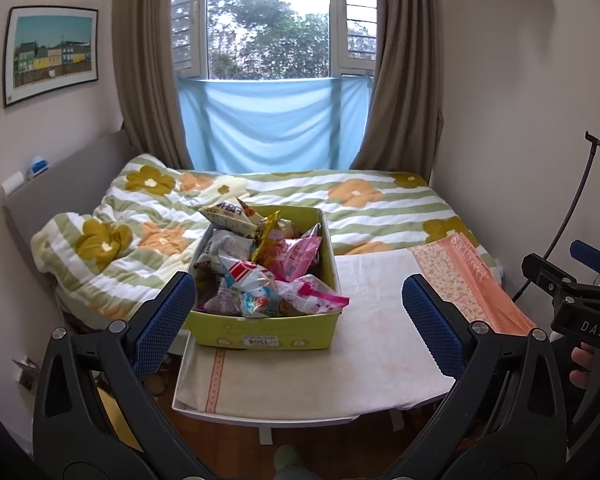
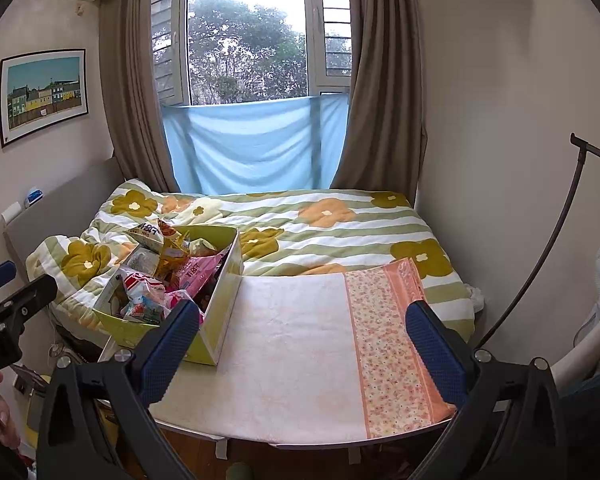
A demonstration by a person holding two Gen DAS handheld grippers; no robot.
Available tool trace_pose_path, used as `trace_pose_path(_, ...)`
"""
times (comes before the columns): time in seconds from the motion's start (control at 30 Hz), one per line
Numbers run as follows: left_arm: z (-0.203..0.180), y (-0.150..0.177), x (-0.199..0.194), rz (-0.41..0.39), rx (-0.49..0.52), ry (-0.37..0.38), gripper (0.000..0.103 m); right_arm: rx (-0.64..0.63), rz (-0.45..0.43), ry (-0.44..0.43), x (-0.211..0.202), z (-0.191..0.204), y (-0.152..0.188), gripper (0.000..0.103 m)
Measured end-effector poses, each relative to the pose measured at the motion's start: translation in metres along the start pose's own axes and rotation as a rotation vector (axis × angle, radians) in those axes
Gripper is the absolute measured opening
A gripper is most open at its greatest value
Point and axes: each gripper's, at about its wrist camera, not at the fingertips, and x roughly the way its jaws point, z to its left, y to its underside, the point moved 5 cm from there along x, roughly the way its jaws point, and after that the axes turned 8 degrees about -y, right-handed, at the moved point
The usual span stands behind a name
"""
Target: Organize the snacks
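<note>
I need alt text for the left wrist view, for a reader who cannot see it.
A green box full of snack packets stands on a cloth-covered table before a bed, between the fingers of the open, empty left gripper.

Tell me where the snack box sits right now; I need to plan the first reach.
The green snack box sits on the left part of the cloth-covered table, against the flowered quilt, ahead of the left gripper.

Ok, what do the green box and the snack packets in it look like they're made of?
The box looks like matte cardboard: flat folded walls, a stuck-on label. The packets seem to be thin glossy plastic film, crinkled and catching light; a few may be foil-lined.
</note>
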Motion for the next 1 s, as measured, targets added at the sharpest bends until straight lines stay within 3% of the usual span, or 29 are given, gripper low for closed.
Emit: trace_pose_path(1.0, -0.0011, 0.0002, -0.0027, -0.004, -0.010, -0.012, 0.103, 0.005, -0.010, -0.015, 0.0007, -0.0080, -0.0024, 0.102)
